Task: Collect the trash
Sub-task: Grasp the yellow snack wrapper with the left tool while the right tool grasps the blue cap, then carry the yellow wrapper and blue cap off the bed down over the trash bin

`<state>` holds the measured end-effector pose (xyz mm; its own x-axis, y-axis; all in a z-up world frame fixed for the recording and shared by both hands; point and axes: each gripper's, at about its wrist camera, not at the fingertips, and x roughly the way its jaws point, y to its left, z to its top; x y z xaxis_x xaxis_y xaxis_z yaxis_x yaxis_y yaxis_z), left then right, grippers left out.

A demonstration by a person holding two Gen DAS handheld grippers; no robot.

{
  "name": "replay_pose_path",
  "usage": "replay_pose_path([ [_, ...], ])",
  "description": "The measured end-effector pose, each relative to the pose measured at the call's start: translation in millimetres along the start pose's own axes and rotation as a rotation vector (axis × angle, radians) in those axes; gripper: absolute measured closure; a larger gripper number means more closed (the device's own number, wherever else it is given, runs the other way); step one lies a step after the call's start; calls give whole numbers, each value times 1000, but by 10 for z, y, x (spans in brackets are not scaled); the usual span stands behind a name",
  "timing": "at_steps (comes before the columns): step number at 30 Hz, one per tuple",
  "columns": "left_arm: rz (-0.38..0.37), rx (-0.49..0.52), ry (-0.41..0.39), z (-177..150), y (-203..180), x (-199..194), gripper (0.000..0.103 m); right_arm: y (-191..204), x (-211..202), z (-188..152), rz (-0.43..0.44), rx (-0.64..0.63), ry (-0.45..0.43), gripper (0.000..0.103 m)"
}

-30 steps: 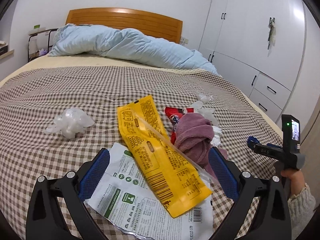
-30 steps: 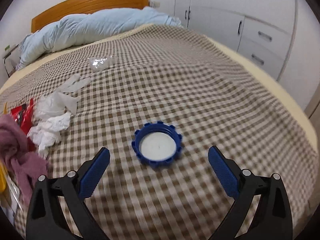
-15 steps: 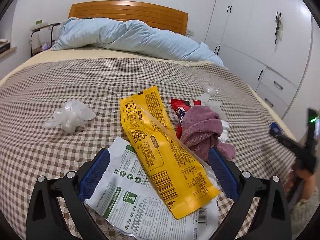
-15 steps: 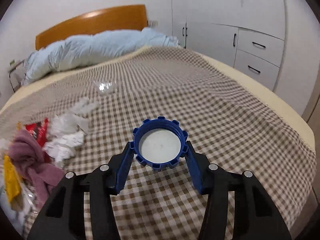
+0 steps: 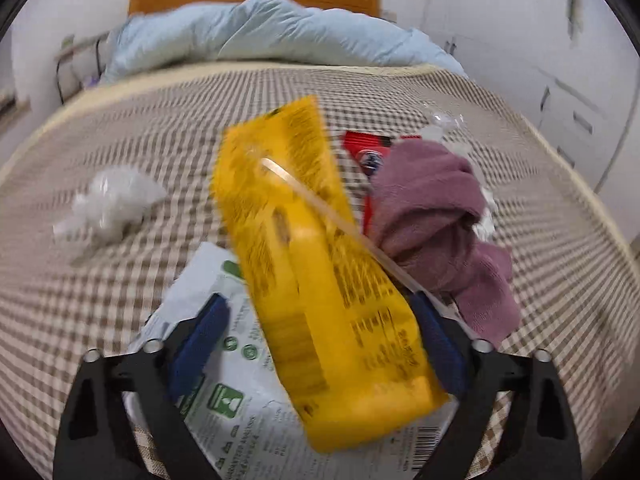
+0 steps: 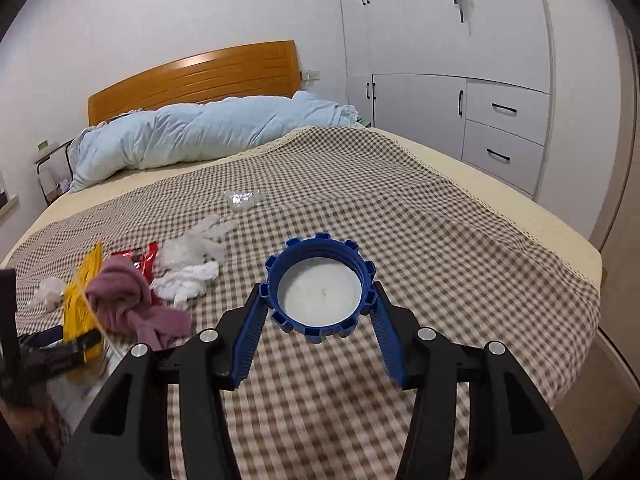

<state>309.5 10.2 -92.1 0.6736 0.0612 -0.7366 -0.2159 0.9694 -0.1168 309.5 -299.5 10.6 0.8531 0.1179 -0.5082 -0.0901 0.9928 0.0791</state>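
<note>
My right gripper (image 6: 318,334) is shut on a blue ridged jar lid (image 6: 320,286) and holds it above the checked bedspread. My left gripper (image 5: 320,344) is open around the near end of a yellow snack wrapper (image 5: 316,272), which lies across a white printed pouch (image 5: 240,396). A clear strip (image 5: 320,212) crosses the wrapper. A purple cloth (image 5: 436,216) and a red wrapper (image 5: 366,150) lie just right of it. The left gripper also shows in the right wrist view (image 6: 56,346), at the yellow wrapper (image 6: 82,296).
Crumpled clear plastic (image 5: 112,200) lies to the left. White tissues (image 6: 188,280), a plastic glove (image 6: 200,240) and clear plastic (image 6: 242,199) lie mid-bed. A blue duvet (image 6: 208,132) and headboard (image 6: 196,80) are at the far end. White wardrobes (image 6: 460,100) stand right.
My right gripper closed on the blue lid and lifted it off the bedspread. My left gripper moved forward over the yellow wrapper, which now reaches between its fingers.
</note>
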Motion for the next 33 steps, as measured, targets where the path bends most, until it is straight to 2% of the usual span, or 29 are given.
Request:
replay_pose_path([
  [1, -1, -13, -4, 0, 37, -17, 30, -7, -14, -13, 4, 1, 0, 52],
  [2, 3, -19, -6, 0, 72, -33, 42, -2, -27, -18, 7, 2, 0, 52],
  [6, -17, -25, -6, -29, 133, -64, 47, 60, -101, -25, 22, -9, -11, 52],
  [14, -28, -97, -96, -43, 356, -312, 49, 194, -125, -88, 39, -46, -16, 52],
  [25, 26, -50, -251, 10, 402, -904, 49, 342, -232, -137, 55, -84, -45, 52],
  [33, -11, -32, -326, 42, 415, -1302, 49, 447, -307, -192, 70, -110, -53, 52],
])
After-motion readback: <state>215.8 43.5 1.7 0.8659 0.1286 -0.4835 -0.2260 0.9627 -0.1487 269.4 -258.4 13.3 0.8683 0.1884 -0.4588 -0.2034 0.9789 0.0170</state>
